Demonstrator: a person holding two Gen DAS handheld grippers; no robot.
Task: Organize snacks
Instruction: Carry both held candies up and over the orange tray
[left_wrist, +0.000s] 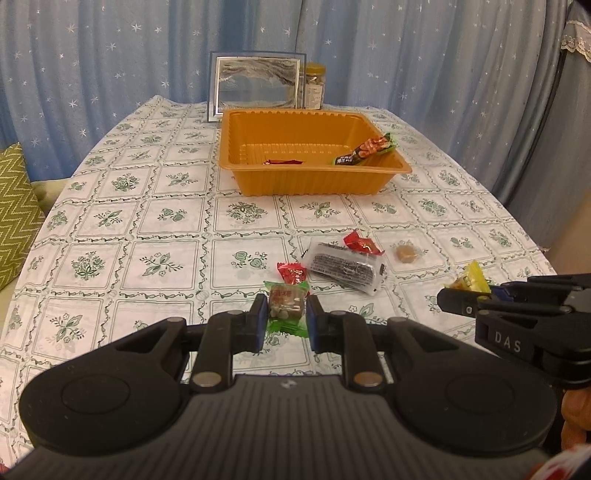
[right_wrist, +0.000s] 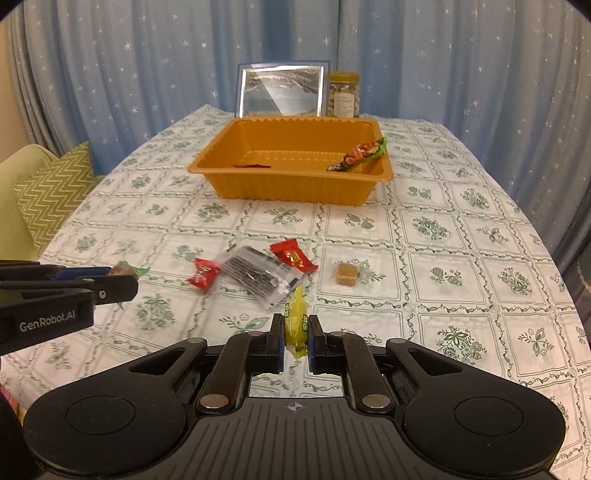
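Observation:
My left gripper (left_wrist: 286, 317) is shut on a green-wrapped brown candy (left_wrist: 286, 301), near the table's front. My right gripper (right_wrist: 296, 338) is shut on a yellow candy (right_wrist: 295, 323); it shows at the right of the left wrist view (left_wrist: 471, 280). The orange tray (left_wrist: 314, 182) stands further back and holds a red wrapper (left_wrist: 282, 161) and a long snack bar (left_wrist: 365, 149). On the cloth lie two red candies (left_wrist: 293, 273) (left_wrist: 362, 243), a clear packet of dark sticks (left_wrist: 345, 266) and a brown caramel (left_wrist: 405, 254).
A picture frame (left_wrist: 256, 85) and a yellow-lidded jar (left_wrist: 314, 85) stand behind the tray. Blue star curtains hang behind the table. A green zigzag cushion (left_wrist: 14, 214) sits on a chair at the left.

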